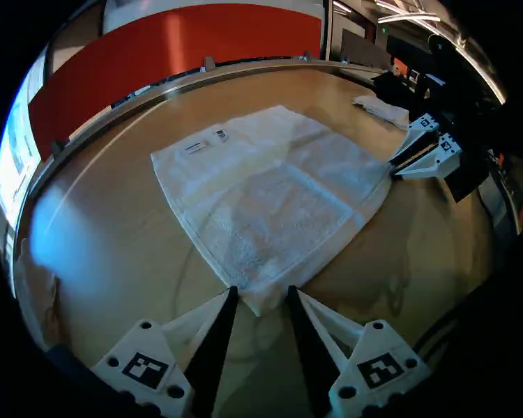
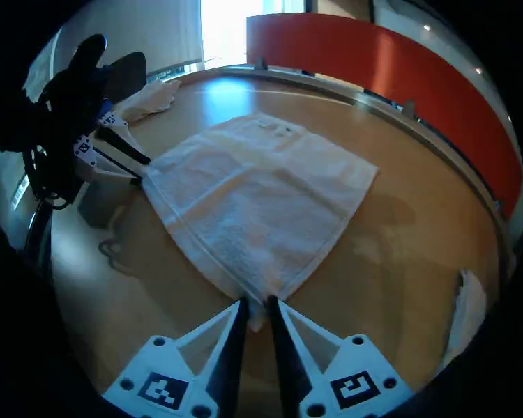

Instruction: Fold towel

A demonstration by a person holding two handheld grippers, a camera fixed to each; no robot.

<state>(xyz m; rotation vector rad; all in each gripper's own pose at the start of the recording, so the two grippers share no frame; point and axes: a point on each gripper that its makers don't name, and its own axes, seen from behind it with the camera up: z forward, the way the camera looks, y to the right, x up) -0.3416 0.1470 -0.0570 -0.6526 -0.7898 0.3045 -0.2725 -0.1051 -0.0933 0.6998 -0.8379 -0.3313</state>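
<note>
Wooden table (image 1: 115, 237), flat towel (image 1: 275, 188), left claw (image 1: 261, 306) spread, right claw (image 2: 254, 313) seemingly pinching corner.

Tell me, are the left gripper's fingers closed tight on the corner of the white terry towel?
No: the left gripper has its fingers apart, with the near corner of the white terry towel lying between them.

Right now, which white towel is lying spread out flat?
The large towel in the middle, spread open; the crumpled towels off to the sides are bunched.
</note>
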